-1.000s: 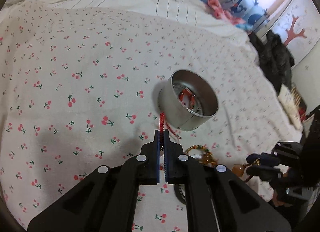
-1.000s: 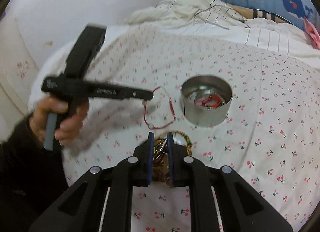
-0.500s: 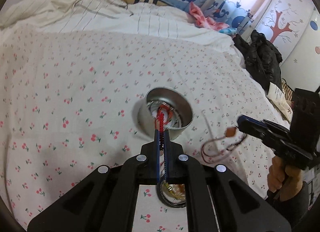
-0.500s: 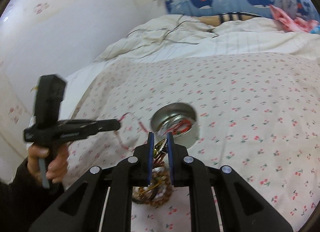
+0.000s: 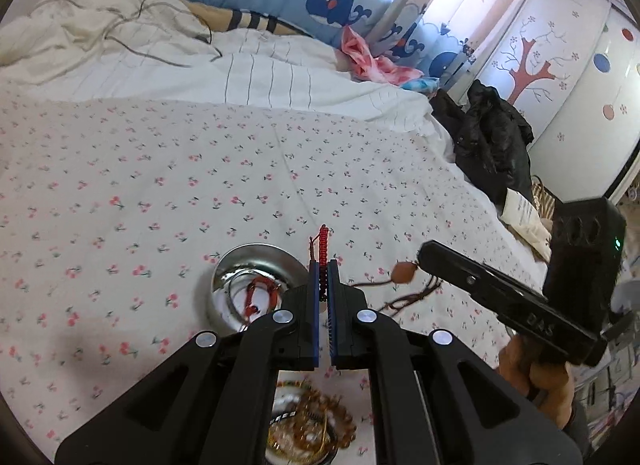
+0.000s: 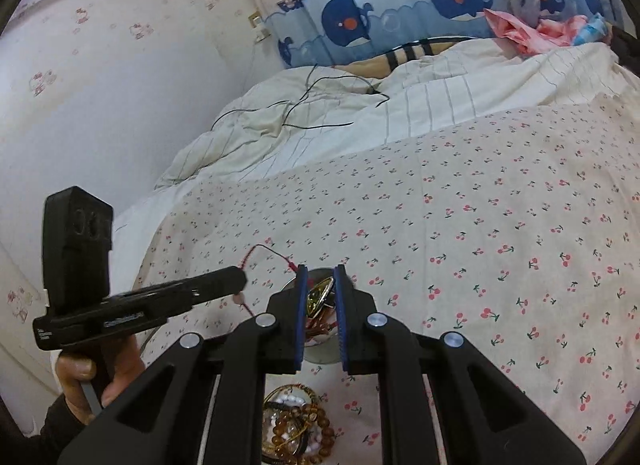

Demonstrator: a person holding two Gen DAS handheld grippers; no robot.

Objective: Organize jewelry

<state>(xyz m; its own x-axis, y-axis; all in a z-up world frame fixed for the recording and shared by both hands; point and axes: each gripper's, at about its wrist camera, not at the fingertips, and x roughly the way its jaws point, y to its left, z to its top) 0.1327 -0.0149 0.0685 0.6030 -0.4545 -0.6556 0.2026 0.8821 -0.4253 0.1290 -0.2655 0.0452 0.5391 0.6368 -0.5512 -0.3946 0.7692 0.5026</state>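
Left gripper (image 5: 324, 277) and right gripper (image 6: 319, 285) both clamped, angled downward

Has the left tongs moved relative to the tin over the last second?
Yes. The left tongs have lifted; the tin now sits lower left of their tips.

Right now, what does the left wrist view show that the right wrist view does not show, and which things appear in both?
Only the left wrist view: the inside of the metal tin, with red cord jewelry at its bottom, and the brown bead on a cord hanging from the right gripper.

Only the right wrist view: the gold-coloured piece shut between the right gripper's pads, and the person's hand holding the left gripper.

Both: the tin, the red cord bracelet the left gripper holds, the pile of beaded bracelets, the cherry-print bedsheet.
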